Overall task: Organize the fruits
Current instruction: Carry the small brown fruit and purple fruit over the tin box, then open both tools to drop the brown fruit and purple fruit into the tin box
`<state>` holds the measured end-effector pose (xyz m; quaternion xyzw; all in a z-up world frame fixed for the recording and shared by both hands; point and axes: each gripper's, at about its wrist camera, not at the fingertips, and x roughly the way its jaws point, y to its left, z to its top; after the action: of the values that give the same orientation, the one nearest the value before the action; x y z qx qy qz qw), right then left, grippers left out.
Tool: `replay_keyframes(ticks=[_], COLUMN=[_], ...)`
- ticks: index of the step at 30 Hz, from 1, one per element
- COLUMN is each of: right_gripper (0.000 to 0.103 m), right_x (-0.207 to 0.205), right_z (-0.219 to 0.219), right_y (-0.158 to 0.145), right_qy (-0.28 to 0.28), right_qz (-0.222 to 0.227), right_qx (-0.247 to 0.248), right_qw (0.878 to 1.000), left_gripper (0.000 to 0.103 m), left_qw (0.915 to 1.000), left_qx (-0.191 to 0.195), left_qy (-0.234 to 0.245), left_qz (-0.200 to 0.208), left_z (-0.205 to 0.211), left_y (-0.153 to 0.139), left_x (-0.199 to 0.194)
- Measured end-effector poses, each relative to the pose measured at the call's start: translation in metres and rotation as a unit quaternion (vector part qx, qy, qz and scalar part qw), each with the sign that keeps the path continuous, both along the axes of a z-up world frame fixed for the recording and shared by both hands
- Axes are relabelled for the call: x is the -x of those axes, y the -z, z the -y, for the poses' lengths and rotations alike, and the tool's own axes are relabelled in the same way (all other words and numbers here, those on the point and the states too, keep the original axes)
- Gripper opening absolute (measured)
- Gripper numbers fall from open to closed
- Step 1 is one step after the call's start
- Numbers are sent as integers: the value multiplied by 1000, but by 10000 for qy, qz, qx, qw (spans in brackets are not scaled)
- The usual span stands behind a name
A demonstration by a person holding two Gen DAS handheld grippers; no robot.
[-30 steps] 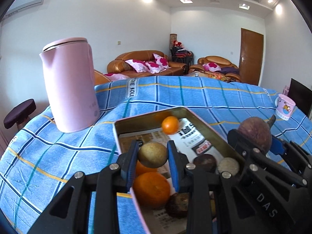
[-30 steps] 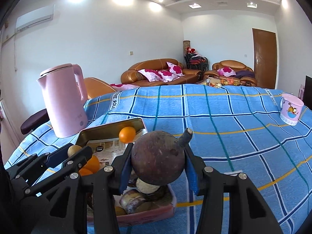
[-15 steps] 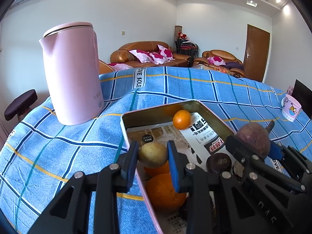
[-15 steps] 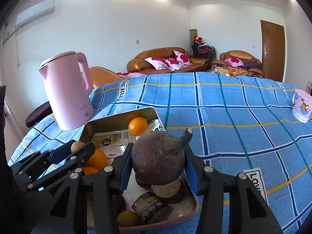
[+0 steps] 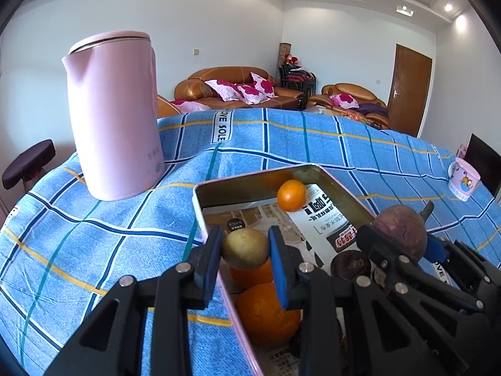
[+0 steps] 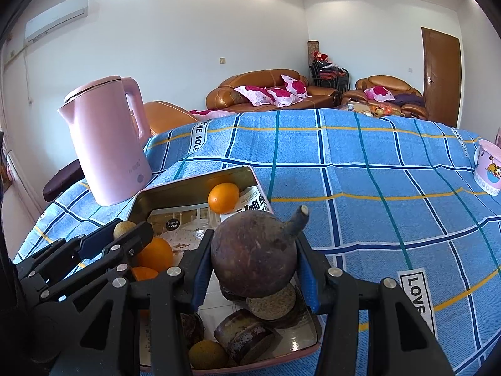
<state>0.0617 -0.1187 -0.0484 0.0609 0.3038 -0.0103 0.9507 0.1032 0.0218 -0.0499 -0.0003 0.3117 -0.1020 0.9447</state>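
A metal tin (image 5: 250,178) (image 6: 194,188) lined with printed paper stands on the blue checked cloth. It holds oranges (image 5: 291,195) (image 6: 223,197), several dark round fruits (image 5: 350,264) and cut pieces (image 6: 247,332). My left gripper (image 5: 245,255) (image 6: 125,235) is shut on a small yellow-brown fruit (image 5: 245,248) above the tin's near left edge. My right gripper (image 6: 254,266) (image 5: 397,244) is shut on a large dark purple fruit with a stem (image 6: 254,255) (image 5: 399,230), held over the tin's right side.
A tall pink kettle (image 5: 114,116) (image 6: 108,142) stands on the cloth left of the tin. A pink cartoon mug (image 5: 463,179) (image 6: 488,167) sits far right. A dark stool (image 5: 28,163) is beyond the table's left edge. Sofas fill the room behind.
Both grippers have tipped slightly and drawn toward the tin's near end, still holding their fruits; the kettle and tin now appear larger and closer.
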Motion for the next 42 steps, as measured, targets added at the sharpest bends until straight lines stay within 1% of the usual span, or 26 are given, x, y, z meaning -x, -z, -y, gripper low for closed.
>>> replay_keyframes(ticks=[4, 7, 9, 14, 17, 20, 30, 37, 40, 42], right_gripper=[51, 51, 51, 51, 51, 51, 51, 51, 51, 51], right_x=[1, 6, 7, 1, -2, -4, -7, -9, -8, -8], right_z=[-3, -5, -7, -12, -9, -9, -7, -8, -7, -6], right_y=[-1, -2, -4, -1, 1, 3, 6, 6, 7, 6], right_qy=[-1, -9, -46, -179, -194, -242, -363, -392, -403, -409], right_qz=[36, 149, 194, 27, -74, -154, -265, -297, -296, -285], right_qx=[68, 107, 152, 213, 138, 98, -58, -66, -90, -128], right_qw=[10000, 9998, 9997, 9996, 9997, 9995, 9990, 9988, 9987, 9987], left_gripper=[31, 31, 31, 31, 31, 31, 31, 33, 35, 41], left_qw=[10000, 9999, 9999, 9997, 9998, 9997, 9997, 9995, 9995, 9993], left_qx=[69, 112, 121, 189, 130, 184, 185, 192, 182, 219], left_qy=[13, 12, -65, -124, -132, -132, -170, -228, -263, -304], left_qz=[4, 16, 29, -18, -4, -12, 7, -42, -24, -33], left_z=[-2, -4, -7, -11, -8, -8, -10, -13, -13, -15], left_y=[0, 0, -1, 0, 0, 0, 0, 1, 1, 1], left_x=[0, 0, 0, -2, -2, -2, -3, -5, -5, -6])
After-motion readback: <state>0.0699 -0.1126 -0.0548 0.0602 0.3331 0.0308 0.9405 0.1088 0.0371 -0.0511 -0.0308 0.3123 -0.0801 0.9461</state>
